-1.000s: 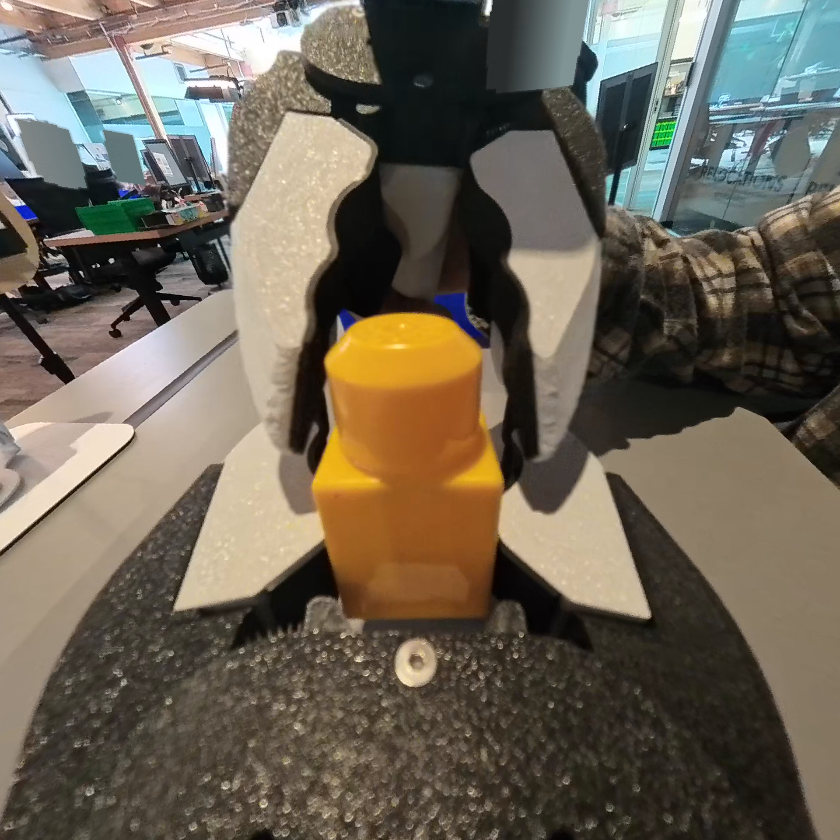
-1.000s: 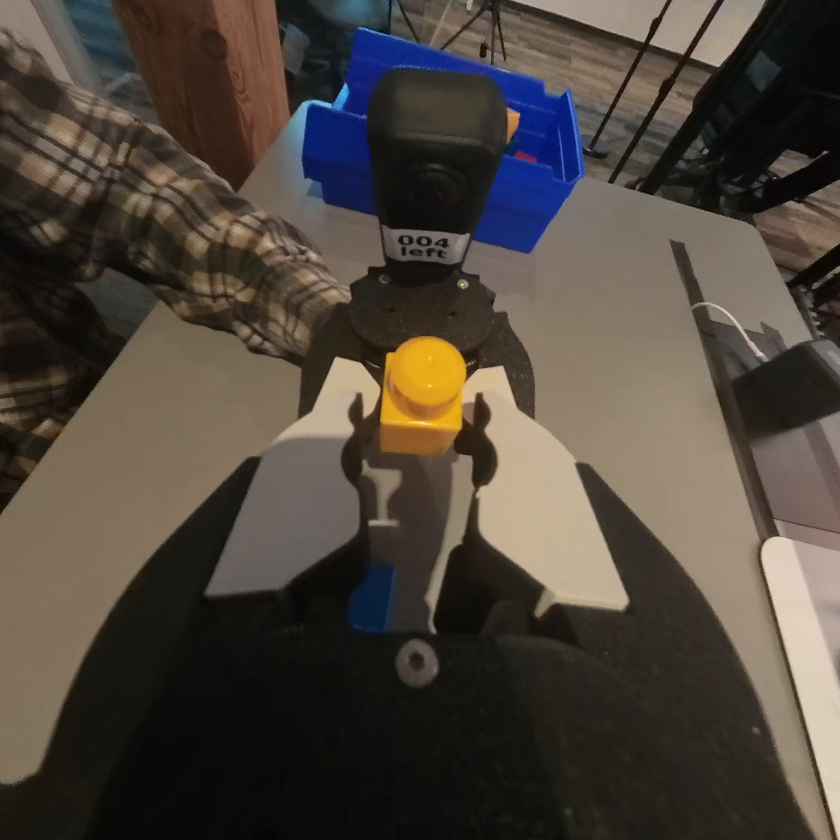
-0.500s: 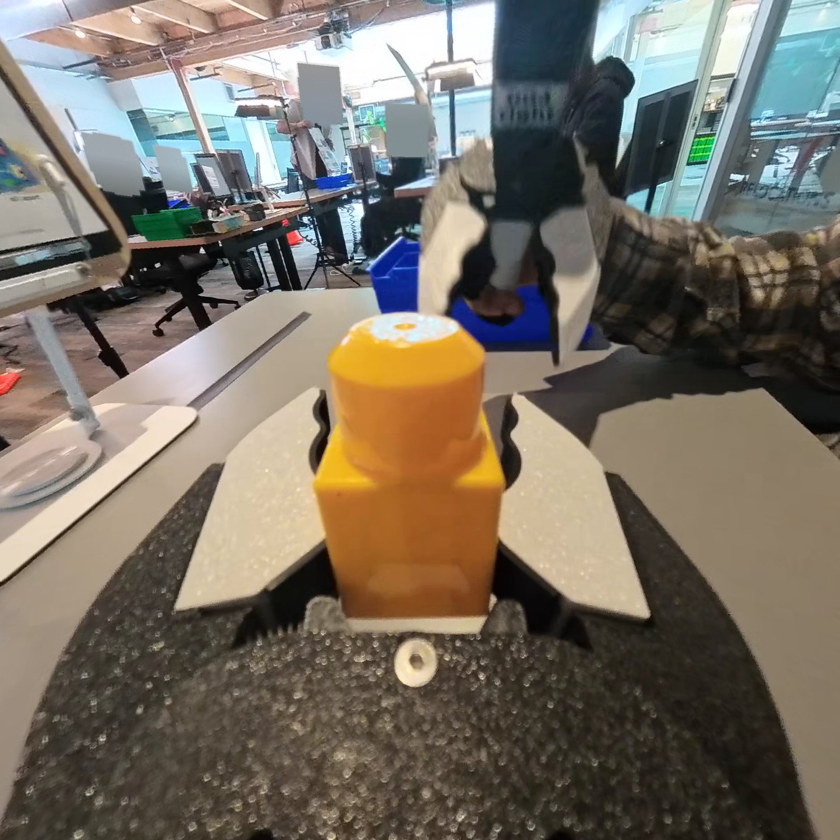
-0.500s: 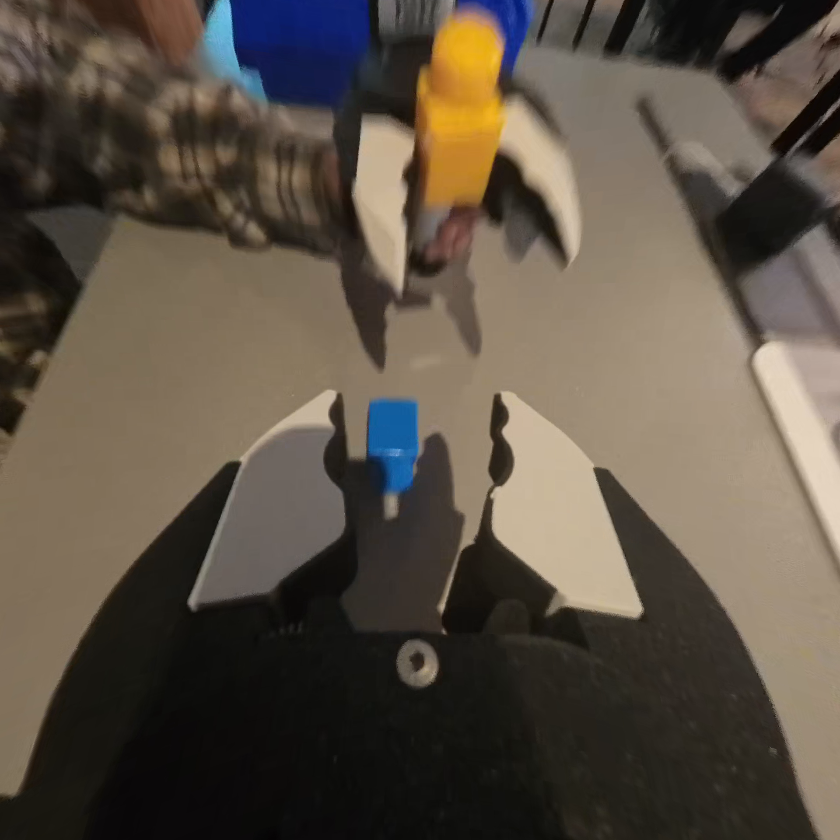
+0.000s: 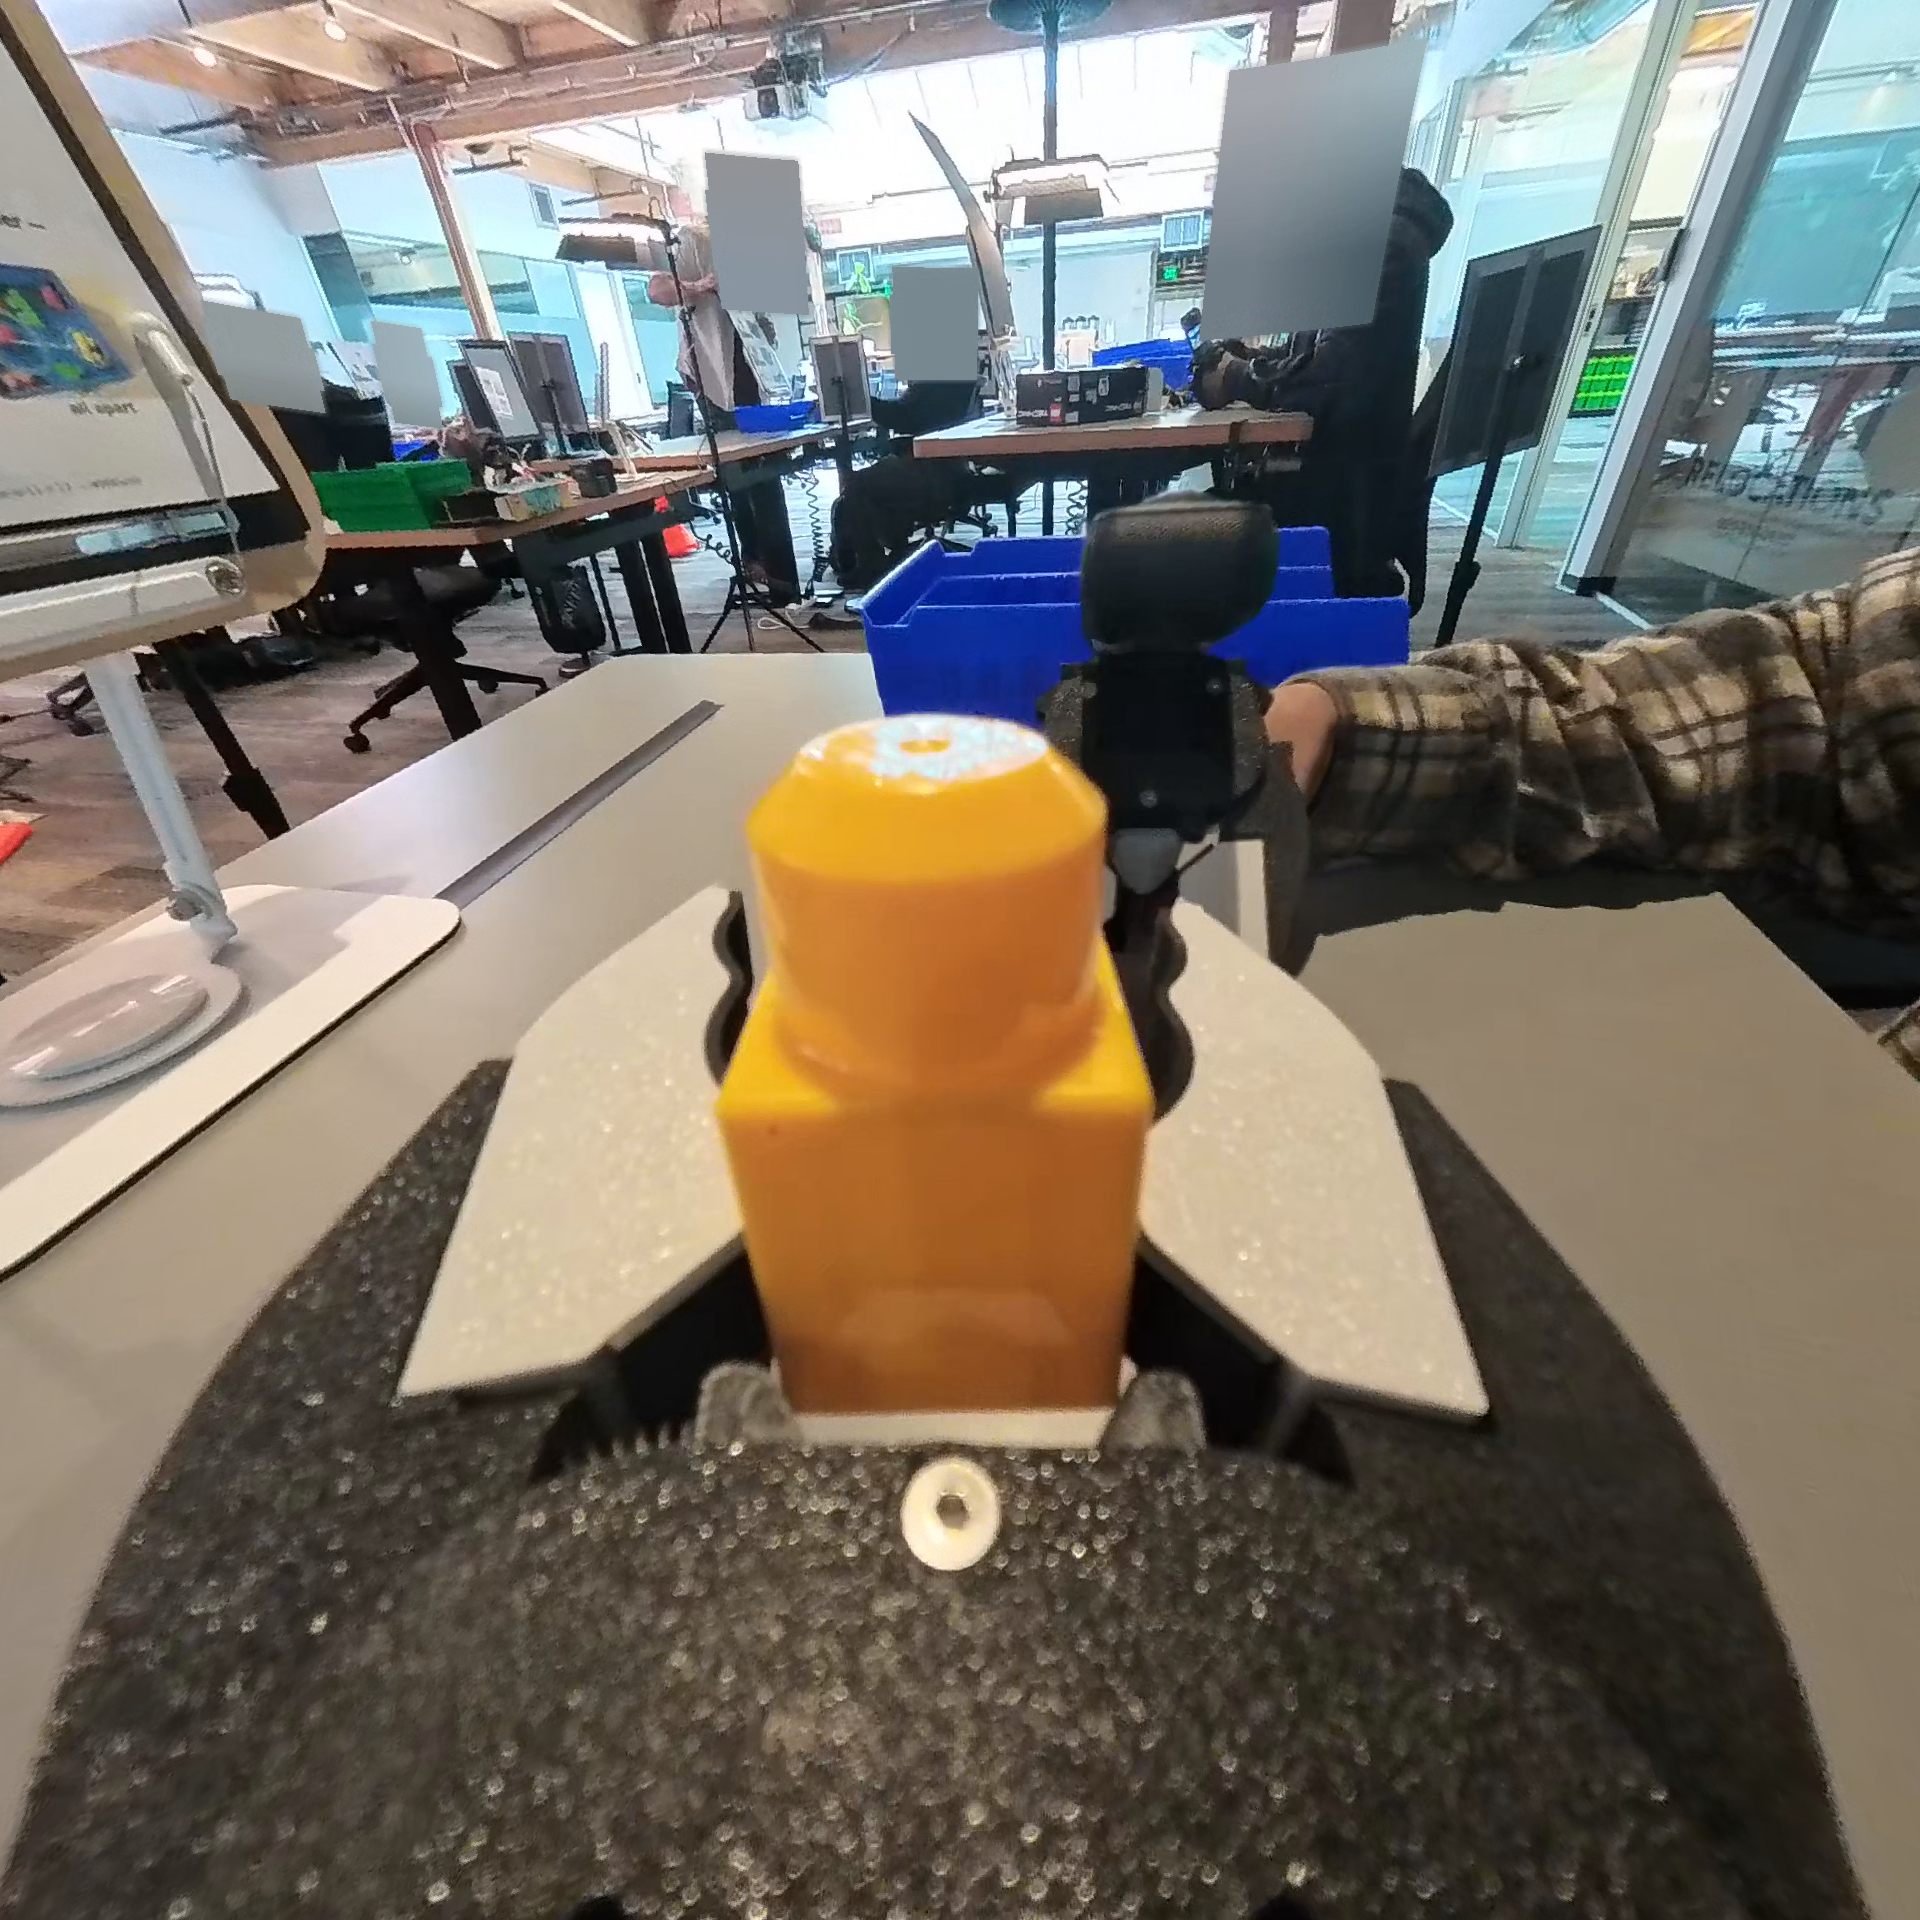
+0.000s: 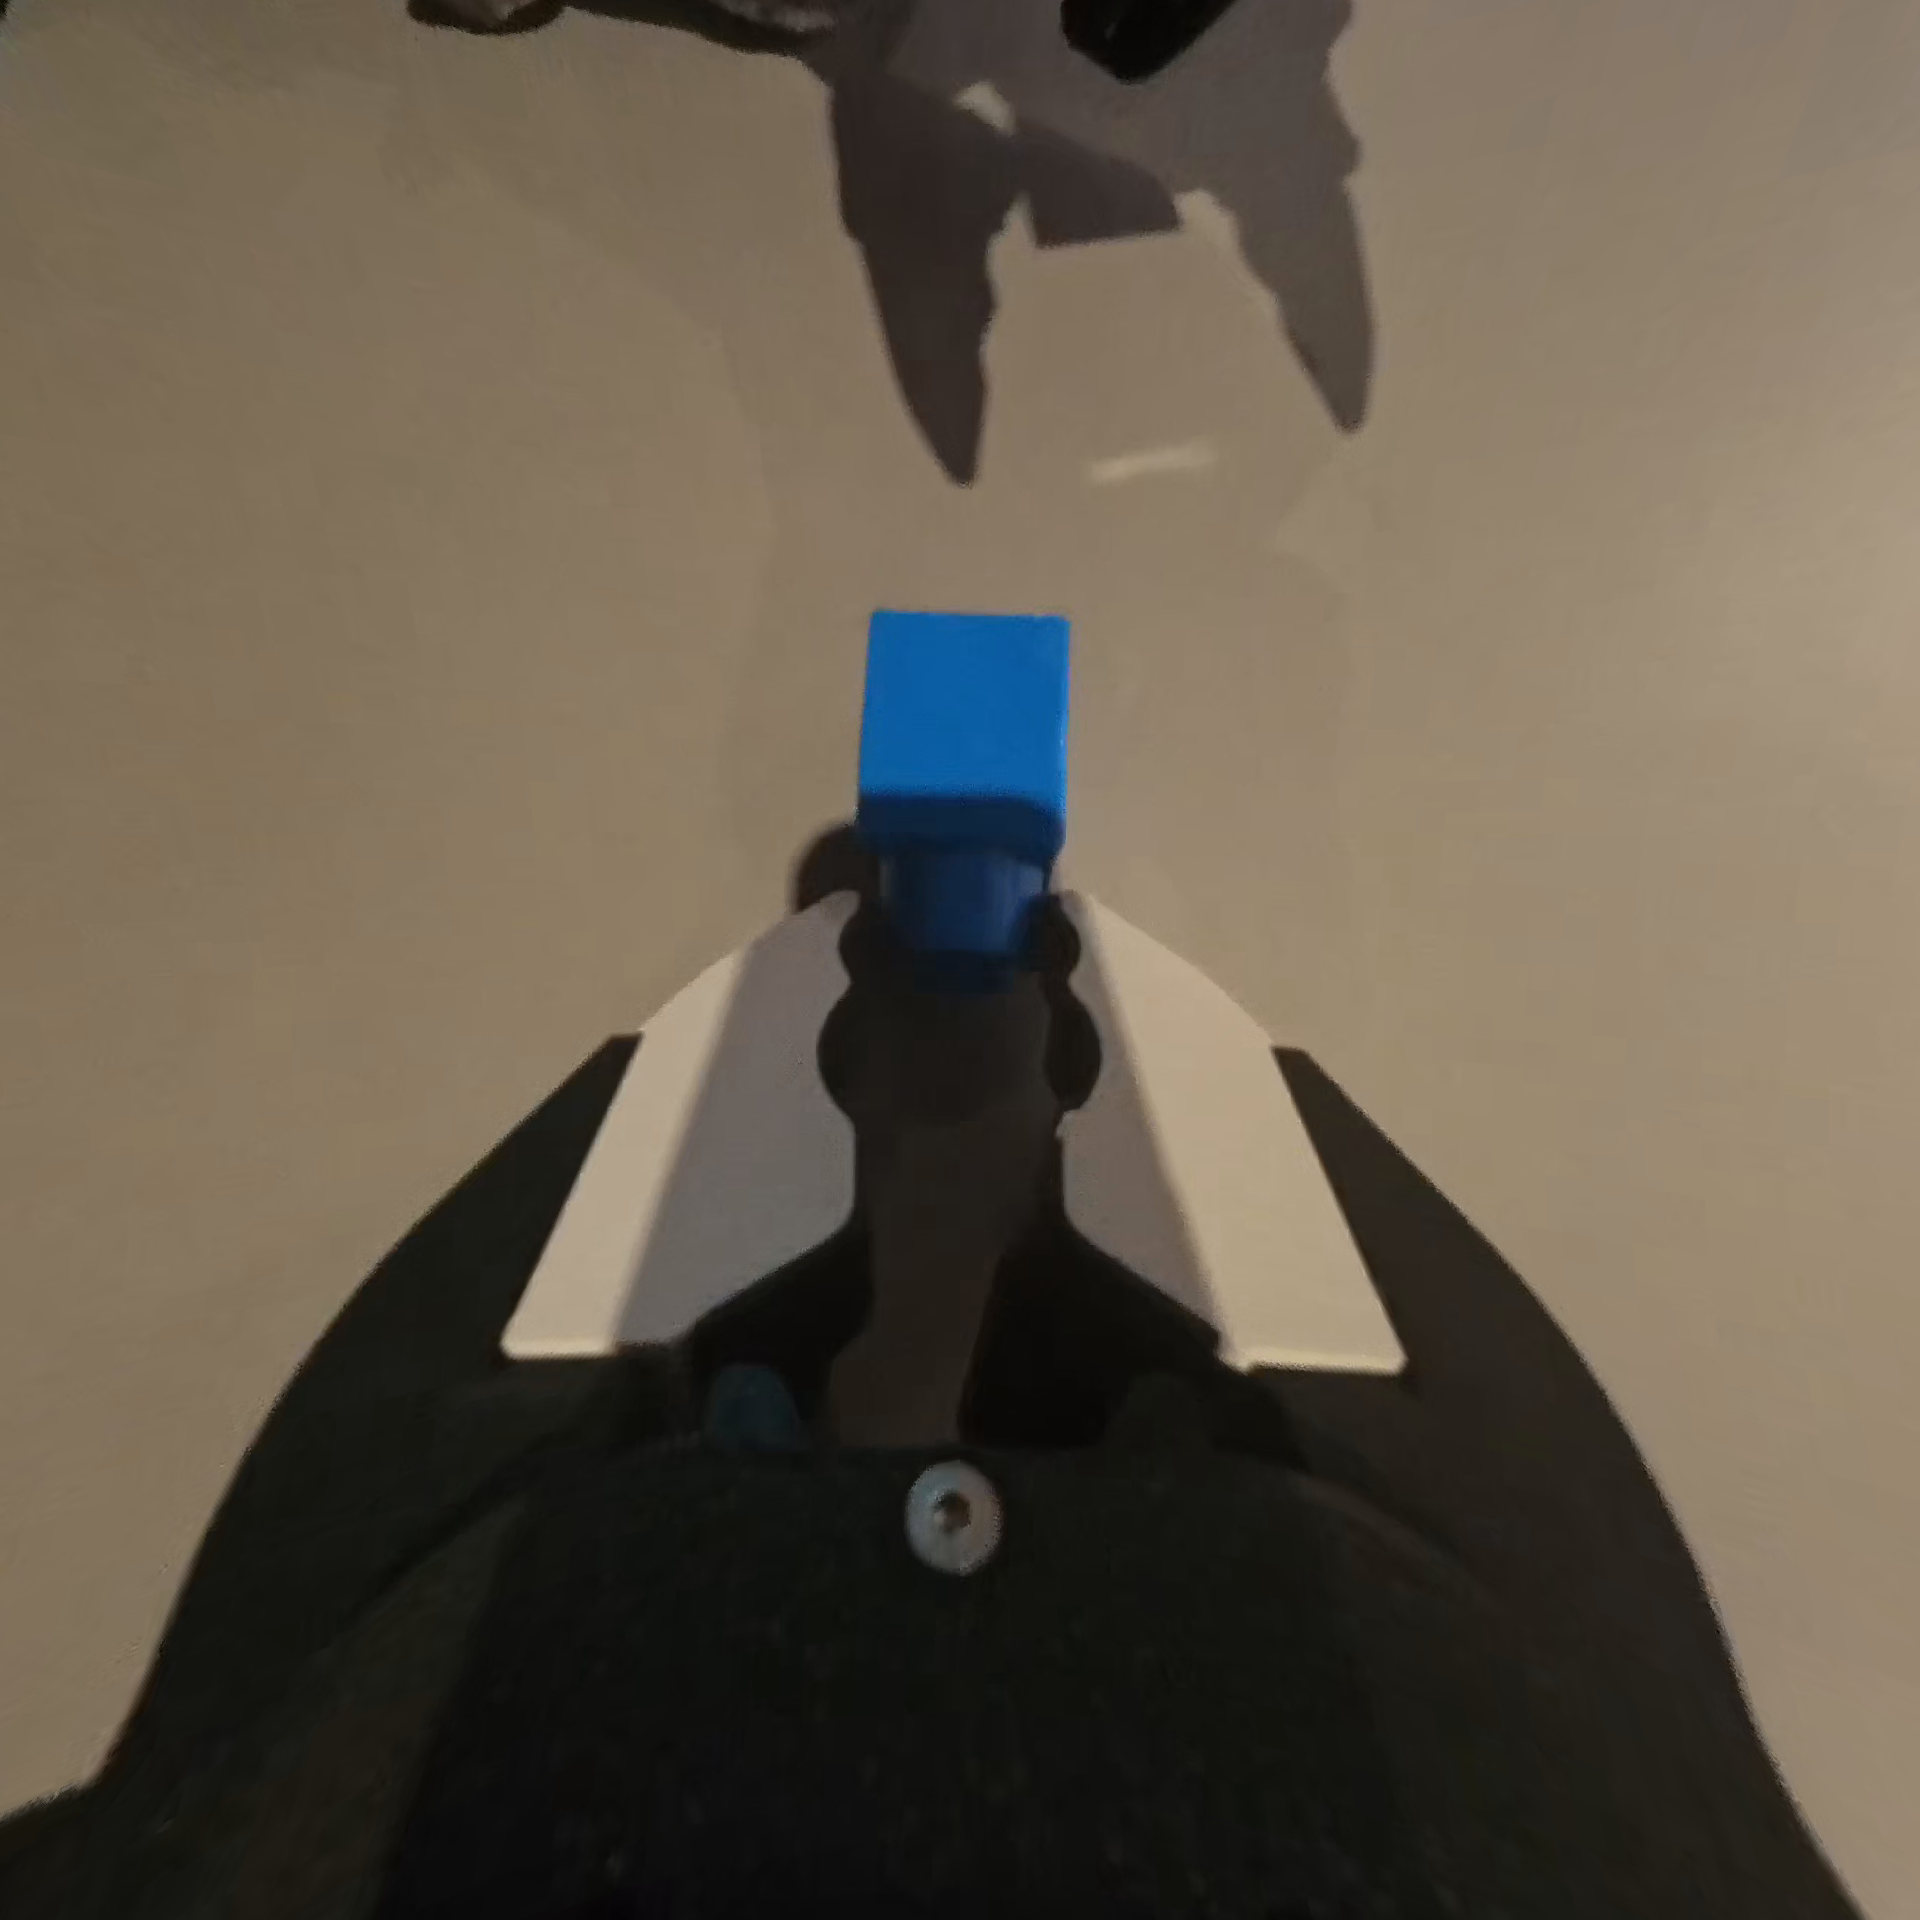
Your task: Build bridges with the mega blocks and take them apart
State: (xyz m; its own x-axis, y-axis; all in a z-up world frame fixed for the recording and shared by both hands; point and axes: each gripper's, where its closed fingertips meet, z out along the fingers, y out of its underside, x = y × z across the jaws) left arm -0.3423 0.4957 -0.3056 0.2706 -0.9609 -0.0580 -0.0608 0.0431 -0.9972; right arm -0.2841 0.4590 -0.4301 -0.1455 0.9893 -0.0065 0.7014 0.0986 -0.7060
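Observation:
My left gripper (image 5: pixel 935 935) is shut on an orange one-stud block (image 5: pixel 925 1143), gripping its sides, with the stud pointing away from the camera. In the right wrist view a blue one-stud block (image 6: pixel 961 717) lies on the grey table (image 6: pixel 416 520) with its stud toward me. My right gripper (image 6: pixel 956 914) points down at the table and is shut on that stud. The picture is a little blurred. The right gripper's black body and camera (image 5: pixel 1174 665) shows behind the orange block, held by a hand in a plaid sleeve (image 5: pixel 1610 727).
A blue bin (image 5: pixel 956 634) stands at the far edge of the table. A white tablet stand (image 5: pixel 156 987) sits at the left. The left gripper's shadow (image 6: pixel 1101 260) falls on the table beyond the blue block. About 15 centimeters separates my left fingertips from my right.
The two grippers have drawn apart. My right gripper has tipped down over the table and closed its fingers on the blue block's stud. My left gripper still holds the orange block.

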